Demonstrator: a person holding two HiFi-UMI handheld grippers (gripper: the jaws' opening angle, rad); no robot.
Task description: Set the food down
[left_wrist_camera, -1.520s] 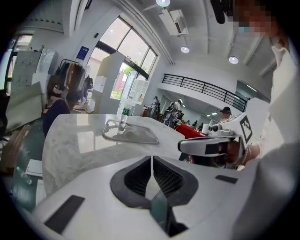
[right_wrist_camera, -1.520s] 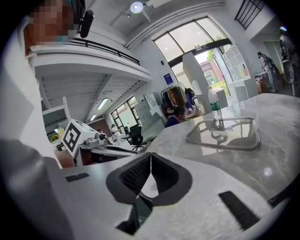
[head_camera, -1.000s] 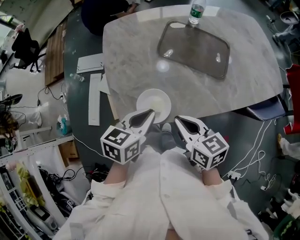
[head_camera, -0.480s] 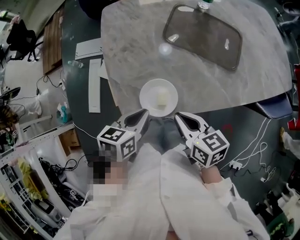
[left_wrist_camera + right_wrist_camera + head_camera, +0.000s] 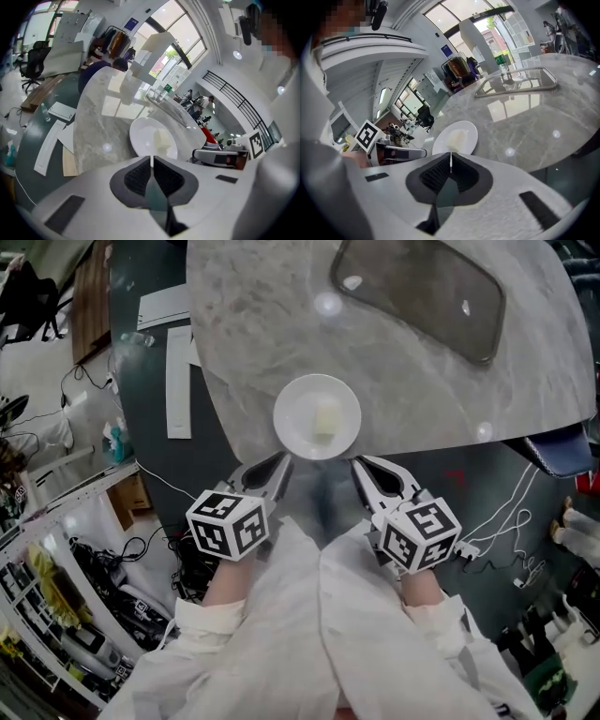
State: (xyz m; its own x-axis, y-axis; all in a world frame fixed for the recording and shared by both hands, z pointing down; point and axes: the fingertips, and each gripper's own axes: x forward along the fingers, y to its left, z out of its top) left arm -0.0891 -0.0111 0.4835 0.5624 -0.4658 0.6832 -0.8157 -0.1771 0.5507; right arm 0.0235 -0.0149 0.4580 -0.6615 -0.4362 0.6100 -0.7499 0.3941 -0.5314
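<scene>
Waiting at the near edge of the worktop (image 5: 244, 324) — the plate (image 5: 298, 395) with its pale block of food (image 5: 325, 418), left gripper (image 5: 277, 463) and right gripper (image 5: 364, 465) each with fingers clamped shut on its rim. Whether it touches the marble, I can't tell — release remains.

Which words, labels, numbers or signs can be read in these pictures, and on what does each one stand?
No text can be read here.
The blue sign in the background: print too small.
The green label on the bottle: blurred.
Cubes on the left claw and right claw: square markers only, no words.
The plate: no print.
</scene>
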